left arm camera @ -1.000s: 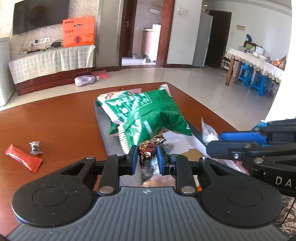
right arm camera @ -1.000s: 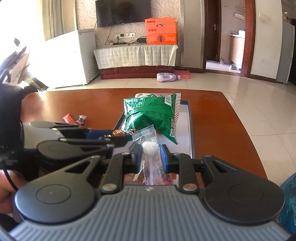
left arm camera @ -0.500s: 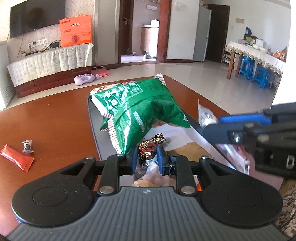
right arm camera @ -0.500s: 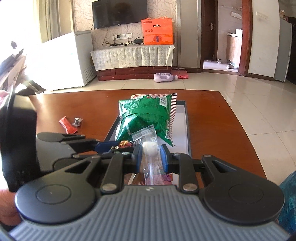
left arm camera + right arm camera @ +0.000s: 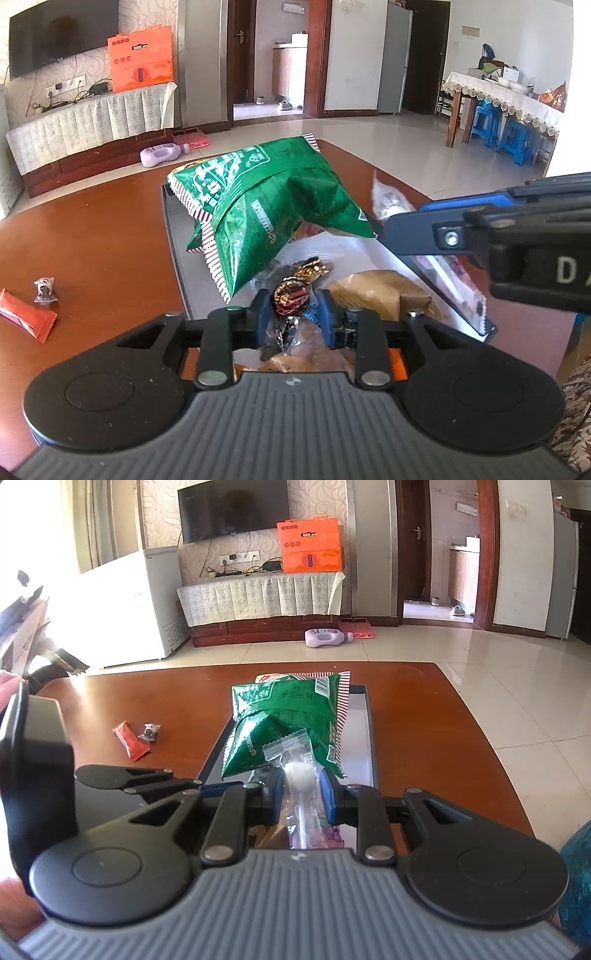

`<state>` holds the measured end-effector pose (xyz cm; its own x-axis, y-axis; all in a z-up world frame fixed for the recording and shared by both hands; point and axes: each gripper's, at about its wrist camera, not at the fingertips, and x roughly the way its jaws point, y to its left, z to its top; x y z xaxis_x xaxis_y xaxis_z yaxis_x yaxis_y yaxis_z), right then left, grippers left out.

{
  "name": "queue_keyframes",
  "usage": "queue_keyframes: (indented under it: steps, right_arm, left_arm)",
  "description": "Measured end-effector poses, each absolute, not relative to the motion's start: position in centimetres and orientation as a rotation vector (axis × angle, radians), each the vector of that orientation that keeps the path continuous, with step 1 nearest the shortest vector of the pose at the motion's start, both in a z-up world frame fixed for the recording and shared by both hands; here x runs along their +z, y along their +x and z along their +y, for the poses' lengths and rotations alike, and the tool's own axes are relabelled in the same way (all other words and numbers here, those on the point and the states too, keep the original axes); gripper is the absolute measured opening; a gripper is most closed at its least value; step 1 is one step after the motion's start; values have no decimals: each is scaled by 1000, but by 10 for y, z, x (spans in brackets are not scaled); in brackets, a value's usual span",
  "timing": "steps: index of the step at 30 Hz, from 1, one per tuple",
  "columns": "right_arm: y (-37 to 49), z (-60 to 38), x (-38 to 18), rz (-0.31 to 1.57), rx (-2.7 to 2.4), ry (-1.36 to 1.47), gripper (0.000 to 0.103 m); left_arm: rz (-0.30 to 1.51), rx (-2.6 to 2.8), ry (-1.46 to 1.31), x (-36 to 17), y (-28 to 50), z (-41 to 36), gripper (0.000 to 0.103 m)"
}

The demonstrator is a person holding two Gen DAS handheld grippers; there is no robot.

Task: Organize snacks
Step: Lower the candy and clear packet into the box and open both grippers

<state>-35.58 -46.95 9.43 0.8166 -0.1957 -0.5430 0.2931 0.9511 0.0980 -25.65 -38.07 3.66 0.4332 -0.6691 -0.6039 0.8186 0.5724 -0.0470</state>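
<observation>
- Brown polished wood table [image 5: 92, 236], hard and glossy, well beyond both sets of fingers; long dark tray [image 5: 364, 716] with a pale flat floor lies on it straight ahead of both.
- Green crinkly foil chip bag [image 5: 266, 206], puffed, red-and-white striped seams, lying in the tray just past the left fingertips; compared with a second ago it looks nearer and bigger in the left view, as the left hand has come in lower over the tray.
- Right gripper [image 5: 301, 794] has not changed: jaws clamped on a clear plastic packet [image 5: 295, 760], thin, limp, with a white round lump and a stick inside, held over the near end of the tray.
- Left gripper [image 5: 291, 314]: jaws were tight on the candy a second ago, now opening; clear gap on the right side, so pads no longer pinch it.
- Candy [image 5: 291, 297], small, dark shiny foil with gold flecks and twisted ends, sits loose between the left fingers, above other wrapped snacks in the tray. Judgement: it is being released into the tray, one more item sorted.
- Left on the bare table, far to the left of the left fingers: flat orange-red bar [image 5: 26, 319] and a tiny wrapped sweet [image 5: 44, 290] beside it, probably next.
</observation>
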Motion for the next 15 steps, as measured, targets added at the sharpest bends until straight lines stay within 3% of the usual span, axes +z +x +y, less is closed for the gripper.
queue_keyframes:
  steps: [7,15]
  right_arm:
    - [-355,-472,92,567,-248,181,25]
    - [-343,-477,88,587,-242,182,25]
  left_arm:
    - [591,-977,281,41,-264,-376,59]
    - [574,-997,277,51,-267,-354,63]
